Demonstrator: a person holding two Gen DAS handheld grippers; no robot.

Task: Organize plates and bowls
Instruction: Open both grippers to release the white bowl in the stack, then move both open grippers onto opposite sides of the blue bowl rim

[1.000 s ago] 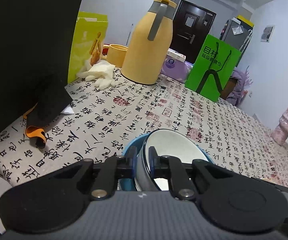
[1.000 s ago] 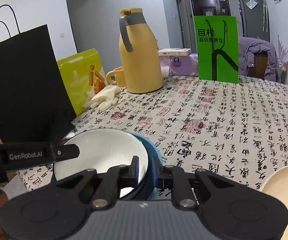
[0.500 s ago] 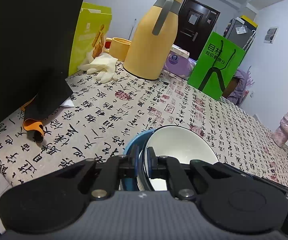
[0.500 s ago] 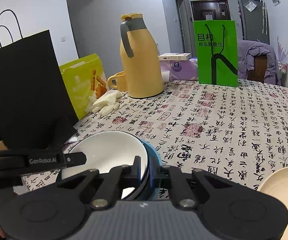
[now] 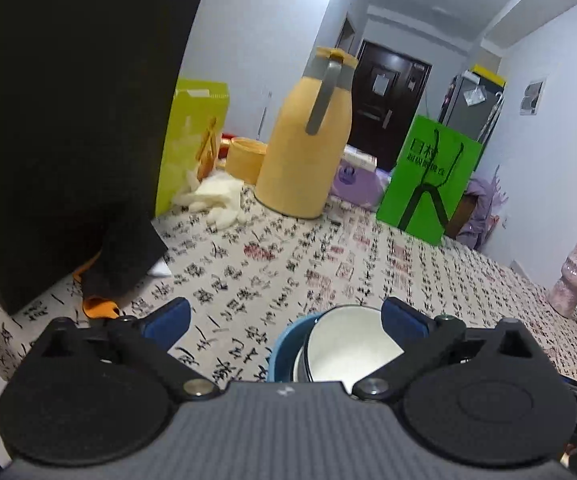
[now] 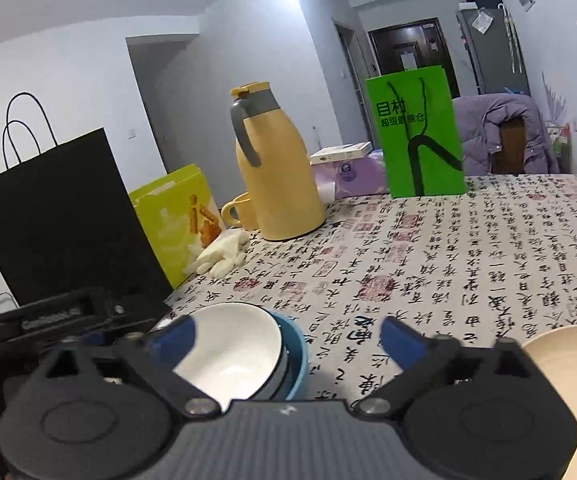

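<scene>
Both tools (image 5: pixel 284 316) (image 6: pixel 288 330) just spread wide, nested bowls (image 6: pixel 244 354) unclamped between them.

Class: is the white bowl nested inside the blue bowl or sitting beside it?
Nested inside. The white bowl sits within the blue bowl, whose rim curves around it in both views.

Both cams ride low over the worktop (image 5: pixel 368 264), each looking forward past its own fingers (image 5: pixel 168 316). They share the nested bowls (image 6: pixel 244 356) up close, plus the yellow jug (image 6: pixel 276 184) farther back.
</scene>
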